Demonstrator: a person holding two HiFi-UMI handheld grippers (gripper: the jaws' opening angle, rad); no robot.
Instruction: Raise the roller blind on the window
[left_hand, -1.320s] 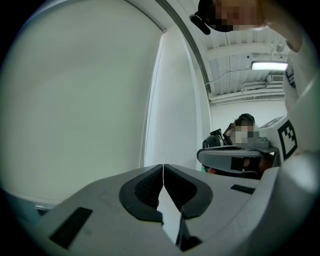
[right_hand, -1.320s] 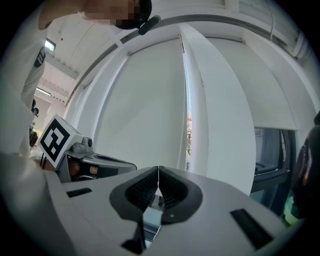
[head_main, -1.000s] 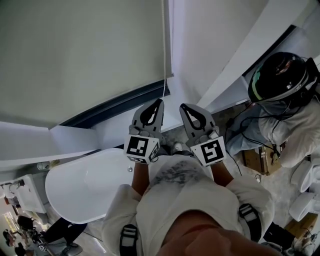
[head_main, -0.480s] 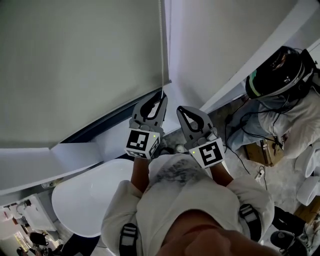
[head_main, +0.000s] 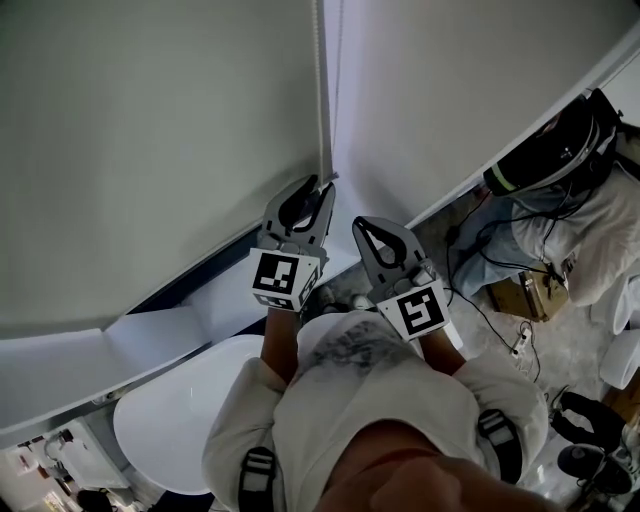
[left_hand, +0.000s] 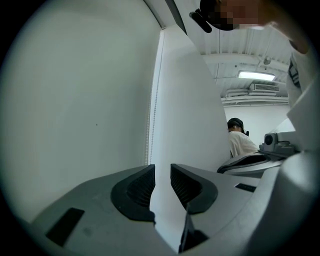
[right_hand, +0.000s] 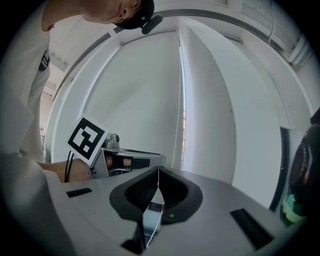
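Roller blind (head_main: 150, 130) ahead; right gripper (head_main: 366, 224) pinches its cord (head_main: 321, 100), left gripper (head_main: 322, 186) opening beside it, jaws empty.

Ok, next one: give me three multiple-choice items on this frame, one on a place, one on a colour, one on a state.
1. In the head view, where does the cord hang against the blind?
A along its right edge
B along its left edge
C across its middle

2. The square marker on the right gripper is:
A red and yellow
B black and white
C blue and green

3. The right gripper is:
A wide open and empty
B shut on a cup
C shut on the cord

Answers:
1 A, the cord runs down the blind's right edge.
2 B, it shows black squares on white.
3 C, the right gripper view shows its pads together with the thin cord pinched between them.
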